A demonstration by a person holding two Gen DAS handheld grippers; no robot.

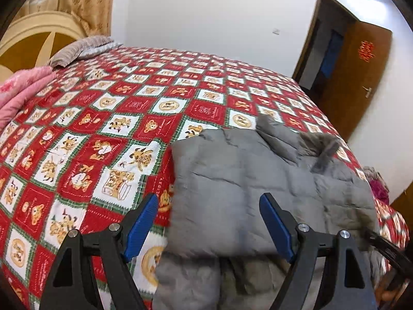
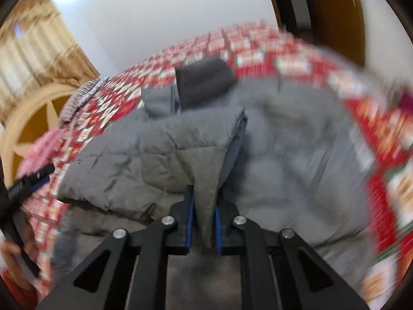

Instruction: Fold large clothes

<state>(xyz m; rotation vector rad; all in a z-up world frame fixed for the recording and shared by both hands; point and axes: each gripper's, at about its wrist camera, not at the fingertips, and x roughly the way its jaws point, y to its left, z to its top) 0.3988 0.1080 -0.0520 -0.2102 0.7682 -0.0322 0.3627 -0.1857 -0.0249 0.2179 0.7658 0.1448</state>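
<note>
A grey padded jacket (image 1: 245, 180) lies partly folded on the bed, with its fur hood trim (image 1: 320, 142) at the far side. My left gripper (image 1: 207, 201) hangs open over the jacket's left edge, nothing between its blue pads. In the right wrist view the jacket (image 2: 296, 155) fills the middle, a folded-over flap lies on top and a dark cuff (image 2: 204, 82) rests at the far end. My right gripper (image 2: 205, 201) is shut on a raised fold of the jacket's fabric. The left gripper (image 2: 28, 180) shows blurred at the left edge.
The bed is covered by a red and white checked sheet (image 1: 116, 118) with bear prints. A pink quilt (image 1: 23, 90) and a striped pillow (image 1: 82, 49) lie by the round headboard (image 1: 33, 38). An open brown door (image 1: 361, 77) stands beyond the bed's far right corner.
</note>
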